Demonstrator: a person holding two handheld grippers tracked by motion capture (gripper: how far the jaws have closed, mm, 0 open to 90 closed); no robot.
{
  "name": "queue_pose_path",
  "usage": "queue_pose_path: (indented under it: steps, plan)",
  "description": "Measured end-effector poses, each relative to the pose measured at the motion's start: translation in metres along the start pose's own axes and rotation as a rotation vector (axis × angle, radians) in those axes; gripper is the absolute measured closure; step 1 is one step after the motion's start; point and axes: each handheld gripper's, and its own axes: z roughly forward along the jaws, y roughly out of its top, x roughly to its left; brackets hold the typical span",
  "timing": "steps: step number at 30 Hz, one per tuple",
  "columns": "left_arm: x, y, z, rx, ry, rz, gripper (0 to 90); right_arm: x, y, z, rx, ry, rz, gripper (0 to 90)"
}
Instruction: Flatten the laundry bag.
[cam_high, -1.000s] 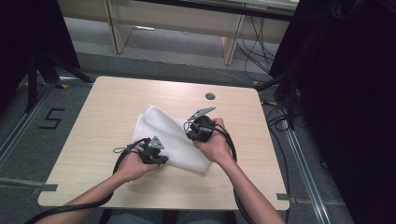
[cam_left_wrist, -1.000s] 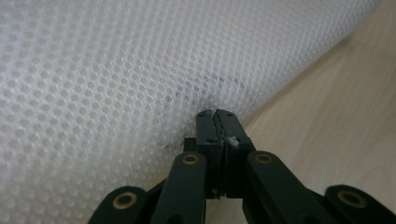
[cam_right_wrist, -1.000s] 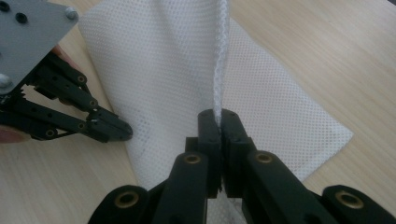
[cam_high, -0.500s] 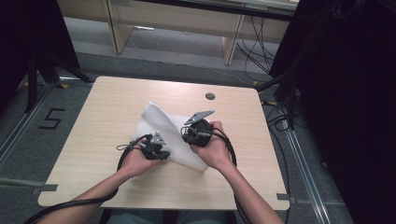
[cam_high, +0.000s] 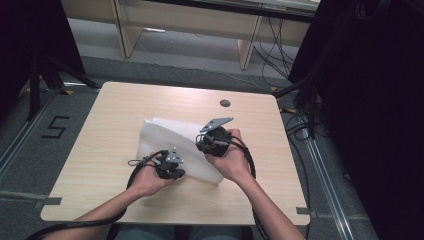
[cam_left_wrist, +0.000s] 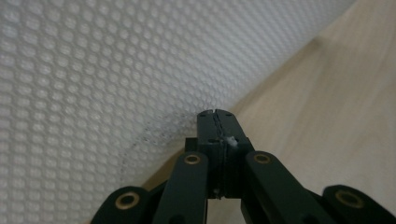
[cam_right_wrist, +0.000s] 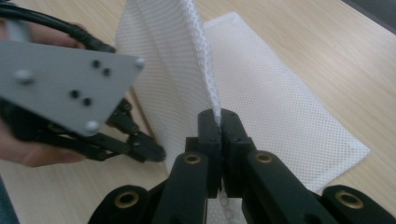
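A white mesh cloth (cam_high: 165, 132) lies partly folded in the middle of the wooden table (cam_high: 110, 115). My right gripper (cam_high: 206, 145) is at the cloth's right side, and in the right gripper view it (cam_right_wrist: 219, 115) is shut on an edge of the cloth (cam_right_wrist: 173, 60), which rises in a raised fold above the flat layer (cam_right_wrist: 280, 102). My left gripper (cam_high: 176, 172) rests at the cloth's near edge. Its jaws (cam_left_wrist: 217, 114) are pressed together with a bit of white mesh between them, under the cloth (cam_left_wrist: 93, 70). The left gripper (cam_right_wrist: 156, 151) also shows beside the fold.
A round cable hole (cam_high: 225, 103) sits near the table's far edge. Bare tabletop lies left of the cloth. Both grippers' cables (cam_high: 137, 170) loop over the table near the hands. A "5" mark (cam_high: 55, 127) is on the floor at left.
The right gripper has drawn slightly toward the person with the cloth's edge, and the cloth's far part rose and then settled into a fold. The left gripper has barely moved.
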Motion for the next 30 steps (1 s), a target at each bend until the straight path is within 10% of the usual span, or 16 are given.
queue_pose_path:
  steps: [19, 30]
  plan:
    - [0.019, -0.005, 0.008, -0.053, 0.048, -0.055, 87.7, 0.019, -0.001, -0.001, -0.008, 0.021, -0.044, 89.5]
    - [0.026, -0.025, -0.042, -0.012, 0.029, -0.012, 84.1, 0.016, -0.01, 0.003, 0.007, 0.044, -0.058, 89.5]
